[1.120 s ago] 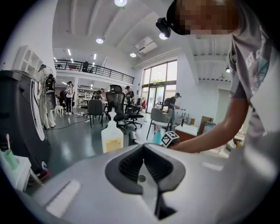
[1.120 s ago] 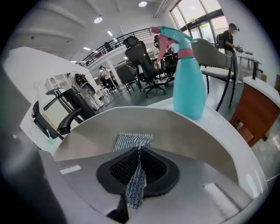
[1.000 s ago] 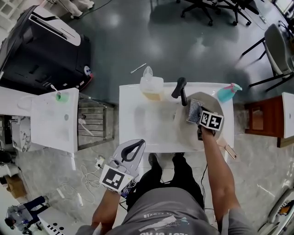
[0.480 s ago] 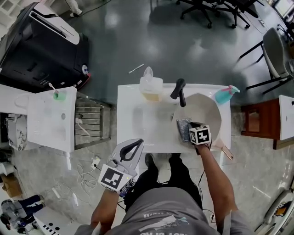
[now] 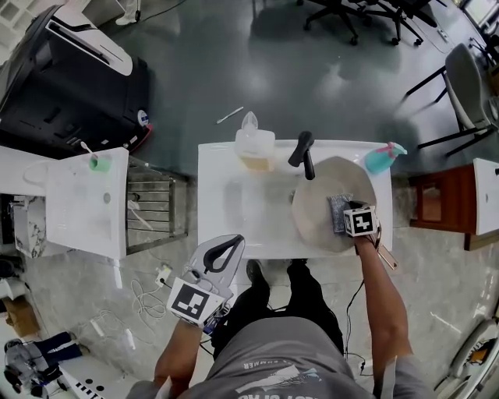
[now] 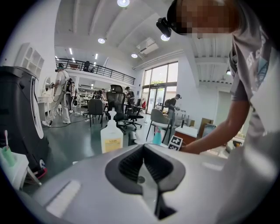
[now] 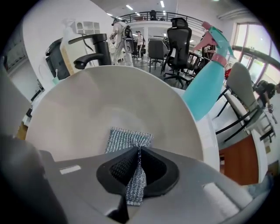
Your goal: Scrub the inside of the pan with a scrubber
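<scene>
Pointing steeply down from an outstretched arm (image 5: 382,304), the right hand-held gripper (image 7: 139,153) grasps the scrubber (image 7: 129,140), pressed inside the pan (image 5: 320,206) at the bench's (image 5: 234,195) 3 o'clock — the left hand-held gripper (image 6: 142,168), jaws together and empty, hovers at 7 o'clock.

Open-plan office hall, part of it set up as a test lab. Polished grey floor (image 5: 234,70) throughout. Wheeled office chairs (image 5: 351,14) cluster beyond the far edge of the sink unit (image 5: 222,234), with more near the tall windows (image 6: 162,87). A railed mezzanine (image 6: 94,71) runs along the far wall, round ceiling lights (image 6: 123,3) overhead, people (image 6: 59,94) standing about below it. The sink unit itself is white and freestanding: black tap (image 5: 302,152), soap bottle (image 5: 255,144) on its far edge, teal spray bottle (image 5: 383,158) at its far right corner. It reads as a mock-up washing station. Large black machine (image 5: 70,86) off to the left; loose cables (image 5: 148,300) on the floor
</scene>
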{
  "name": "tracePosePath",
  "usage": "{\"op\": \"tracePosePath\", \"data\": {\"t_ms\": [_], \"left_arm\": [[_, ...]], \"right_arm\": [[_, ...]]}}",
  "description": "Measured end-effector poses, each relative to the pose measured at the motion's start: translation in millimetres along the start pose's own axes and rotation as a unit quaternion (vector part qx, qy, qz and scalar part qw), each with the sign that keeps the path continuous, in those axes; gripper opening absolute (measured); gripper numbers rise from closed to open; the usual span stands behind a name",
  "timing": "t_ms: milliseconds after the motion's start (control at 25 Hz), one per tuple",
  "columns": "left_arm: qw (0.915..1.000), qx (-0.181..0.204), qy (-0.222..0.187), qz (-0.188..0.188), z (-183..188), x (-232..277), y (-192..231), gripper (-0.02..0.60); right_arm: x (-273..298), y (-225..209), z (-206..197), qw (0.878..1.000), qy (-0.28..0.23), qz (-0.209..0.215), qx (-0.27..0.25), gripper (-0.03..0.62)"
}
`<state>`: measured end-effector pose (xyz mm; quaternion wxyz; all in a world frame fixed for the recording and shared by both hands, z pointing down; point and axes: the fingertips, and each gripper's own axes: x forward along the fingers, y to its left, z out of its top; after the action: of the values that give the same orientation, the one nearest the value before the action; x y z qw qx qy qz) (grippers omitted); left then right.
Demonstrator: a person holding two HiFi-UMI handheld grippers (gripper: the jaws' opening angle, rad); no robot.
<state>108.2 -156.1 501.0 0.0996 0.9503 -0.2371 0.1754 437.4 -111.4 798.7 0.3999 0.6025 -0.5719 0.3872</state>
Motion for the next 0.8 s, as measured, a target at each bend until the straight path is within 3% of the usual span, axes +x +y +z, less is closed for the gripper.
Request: {"op": "tracePosePath", "data": {"t_ms": [240, 440, 640, 800], "left_arm": [[0.9996, -0.015, 0.023, 0.001, -7, 6, 0, 0.003], [0.9995, -0.028, 0.016, 0.0, -9, 10, 3, 0.003], [0.9995, -0.03, -0.008, 0.008, -2, 1, 8, 0.003], [0.9991, -0.037, -0.012, 0.016, -2, -7, 11, 0.003]], "right_arm": [[23, -30, 36, 0.998, -0.017, -0.011, 0.052, 0.025], [33, -9, 70, 0.997, -0.031, 0.019, 0.063, 0.025], [26, 53, 94, 0.997, -0.046, 0.051, 0.019, 0.023], [15, 96, 90, 0.995, -0.048, 0.078, -0.031, 0.021]]}}
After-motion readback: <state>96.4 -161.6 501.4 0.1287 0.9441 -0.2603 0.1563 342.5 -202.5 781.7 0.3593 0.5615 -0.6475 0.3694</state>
